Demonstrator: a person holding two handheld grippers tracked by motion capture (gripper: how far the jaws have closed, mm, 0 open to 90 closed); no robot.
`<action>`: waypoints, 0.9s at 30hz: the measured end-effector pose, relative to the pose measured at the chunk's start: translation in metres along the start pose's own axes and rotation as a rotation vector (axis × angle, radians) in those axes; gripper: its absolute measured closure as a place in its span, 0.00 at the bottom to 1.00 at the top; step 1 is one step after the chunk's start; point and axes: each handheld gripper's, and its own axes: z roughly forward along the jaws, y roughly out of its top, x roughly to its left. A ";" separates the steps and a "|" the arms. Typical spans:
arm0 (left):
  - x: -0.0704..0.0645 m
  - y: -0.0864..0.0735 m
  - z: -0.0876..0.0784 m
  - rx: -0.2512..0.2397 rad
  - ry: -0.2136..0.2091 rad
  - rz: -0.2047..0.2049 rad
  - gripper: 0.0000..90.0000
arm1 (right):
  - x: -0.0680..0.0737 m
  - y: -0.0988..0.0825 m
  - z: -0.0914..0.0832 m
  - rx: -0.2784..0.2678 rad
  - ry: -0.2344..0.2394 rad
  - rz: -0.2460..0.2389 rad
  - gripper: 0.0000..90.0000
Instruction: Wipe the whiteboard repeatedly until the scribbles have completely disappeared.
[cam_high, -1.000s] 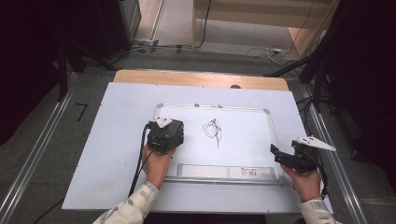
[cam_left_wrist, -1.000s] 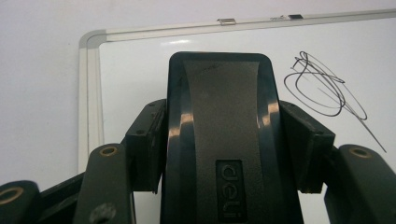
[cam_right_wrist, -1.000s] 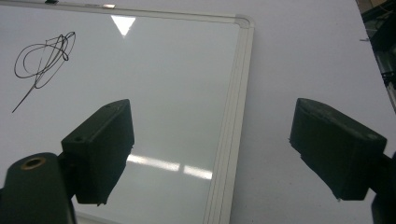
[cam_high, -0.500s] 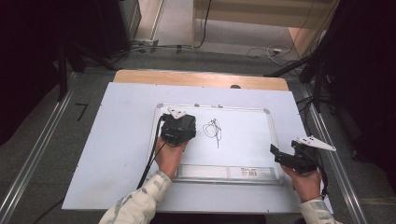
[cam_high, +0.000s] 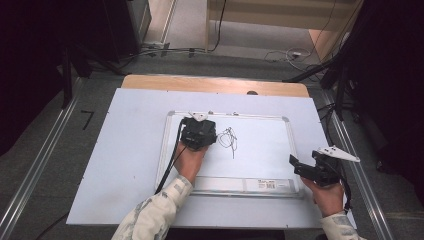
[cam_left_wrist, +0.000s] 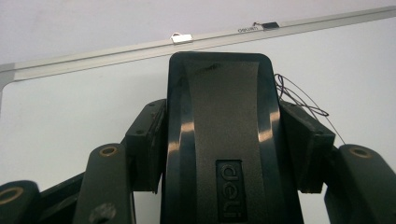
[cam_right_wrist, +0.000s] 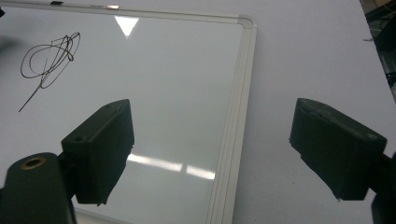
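Left gripper (cam_high: 199, 134): left of centre in the high view, over the whiteboard; jaws clamped on the black eraser.
Eraser (cam_left_wrist: 219, 140): centre of the left gripper view, upright between both pads, "deli" logo low on its face; top edge just below the upper frame of the board.
Scribble (cam_high: 229, 139): black marker loops at centre of the high view, just right of the left gripper; in the left gripper view peeking out beside the eraser's right edge; upper left of the right gripper view.
Whiteboard (cam_high: 260, 160): flat on the pale counter (cam_high: 125, 150), silver-framed, label strip along its lower edge.
Right gripper (cam_high: 300, 165): lower right of the high view, at the board's lower right corner; jaws wide apart, holding nothing, one over the board, the other over the counter.
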 end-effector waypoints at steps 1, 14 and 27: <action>-0.001 0.001 0.002 -0.002 0.000 0.002 0.45 | 0.000 0.000 0.000 -0.001 0.001 0.000 0.14; -0.016 0.011 0.036 0.020 0.000 0.037 0.45 | -0.001 0.000 -0.001 -0.002 0.005 0.003 0.14; -0.020 0.010 0.055 0.044 0.038 0.069 0.45 | -0.003 -0.001 -0.002 -0.006 0.008 0.005 0.14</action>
